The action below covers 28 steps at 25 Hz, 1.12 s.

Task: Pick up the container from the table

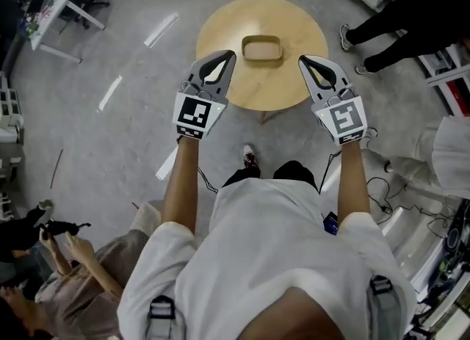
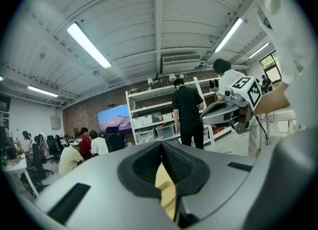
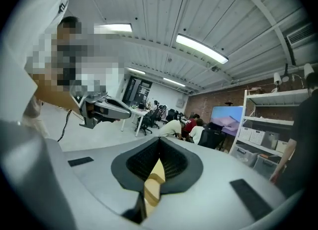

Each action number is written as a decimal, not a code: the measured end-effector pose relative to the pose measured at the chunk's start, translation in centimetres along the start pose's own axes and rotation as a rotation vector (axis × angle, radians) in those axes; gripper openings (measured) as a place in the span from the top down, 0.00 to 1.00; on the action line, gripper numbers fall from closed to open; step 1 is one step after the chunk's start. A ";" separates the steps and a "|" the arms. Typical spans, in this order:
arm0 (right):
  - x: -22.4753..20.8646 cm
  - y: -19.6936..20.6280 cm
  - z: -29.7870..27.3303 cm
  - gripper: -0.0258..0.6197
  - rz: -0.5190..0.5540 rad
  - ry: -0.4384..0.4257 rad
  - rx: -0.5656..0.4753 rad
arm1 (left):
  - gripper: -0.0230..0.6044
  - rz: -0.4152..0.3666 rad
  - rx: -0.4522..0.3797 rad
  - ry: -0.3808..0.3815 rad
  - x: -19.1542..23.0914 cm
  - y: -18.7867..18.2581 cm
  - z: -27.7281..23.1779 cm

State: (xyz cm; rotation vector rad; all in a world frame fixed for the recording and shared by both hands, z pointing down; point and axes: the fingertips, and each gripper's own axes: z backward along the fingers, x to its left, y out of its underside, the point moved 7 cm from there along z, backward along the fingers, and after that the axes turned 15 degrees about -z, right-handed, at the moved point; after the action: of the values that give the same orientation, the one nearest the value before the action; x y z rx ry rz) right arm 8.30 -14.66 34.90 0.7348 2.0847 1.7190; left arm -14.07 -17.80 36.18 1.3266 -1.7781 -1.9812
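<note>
the left tool point(image 1: 230, 55) and the right tool point(image 1: 302, 59) are held out side by side over the near edge of the round wooden table point(image 1: 220, 34), each with its marker cube point(image 1: 198, 114) facing up at the head view. the container point(image 1: 262, 48) – a shallow tan tray-type thing with rounded corners – is sat on the table just past the middle. from above it's framed between the two tips and a little ahead of them, touched by neither.

in the left gripper view the jaws are seen pressed together at the tip with nothing caught between the ribbed pads point(image 2: 180, 162). only a sliver of tan is visible through the gap lower down. same deal in the right gripper view: jaws closed up tight, pads point(image 3: 174, 162) meeting, nothing held.

each tool is caught in the other's view, level and apart. further back in the left gripper view, white shelves point(image 2: 149, 119) stacked with bins are visible, with a person in black point(image 2: 188, 112) stood in front of them. a screen point(image 2: 114, 118) is mounted on a brick wall, and a few people are seated point(image 2: 69, 157) at desks.
</note>
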 end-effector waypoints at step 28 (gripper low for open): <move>-14.1 13.6 -17.8 0.94 -0.148 -0.151 0.254 | 0.80 0.456 0.558 0.031 -1.9 26.6 -20.5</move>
State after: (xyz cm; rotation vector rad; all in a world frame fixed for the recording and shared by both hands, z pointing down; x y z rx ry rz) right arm 12.04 -35.35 51.01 0.7355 2.2135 1.2960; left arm -10.00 -38.62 62.24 0.9268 -2.4523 -1.2703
